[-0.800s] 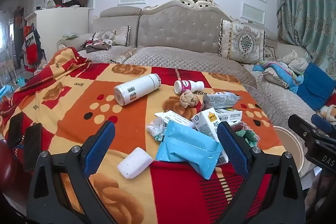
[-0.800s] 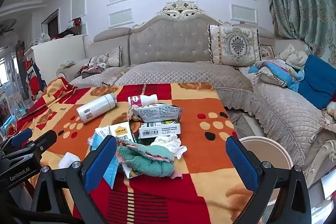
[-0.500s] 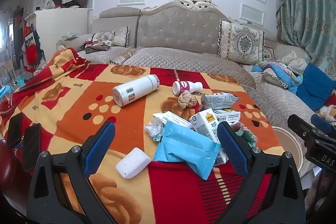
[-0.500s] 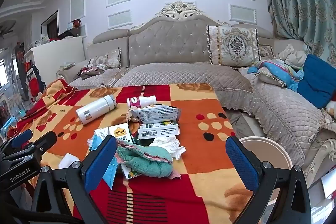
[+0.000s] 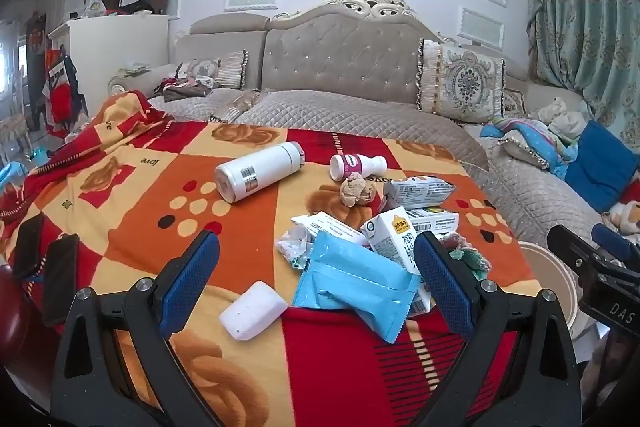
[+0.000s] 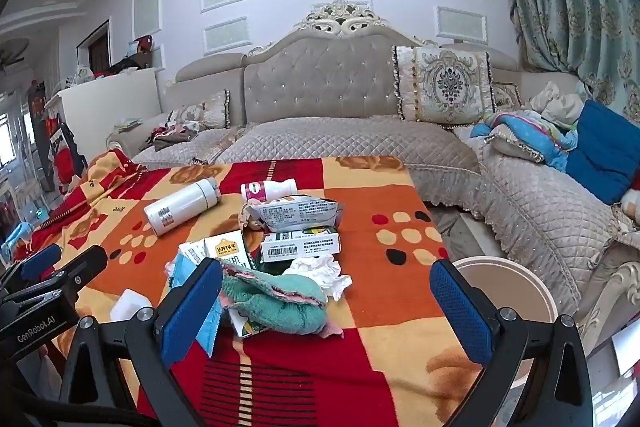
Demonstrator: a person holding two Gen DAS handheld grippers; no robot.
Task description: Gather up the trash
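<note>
Litter lies heaped on a red and orange blanket: a blue wipes pack, a milk carton, a crumpled brown paper ball, a small pink-labelled bottle, a foil pouch, a flat box, white tissue and a teal cloth. My left gripper hovers open near the blanket's front edge, short of the wipes pack. My right gripper stands open just before the teal cloth. Neither holds anything.
A white flask and a white case lie left of the heap. A round beige bin stands off the blanket's right edge. Two dark phones rest at the left edge. A quilted sofa runs behind.
Both views have shifted slightly: the litter sits a little lower left in the left wrist view and lower in the right wrist view. Both grippers stay wide open; nothing was picked up.
</note>
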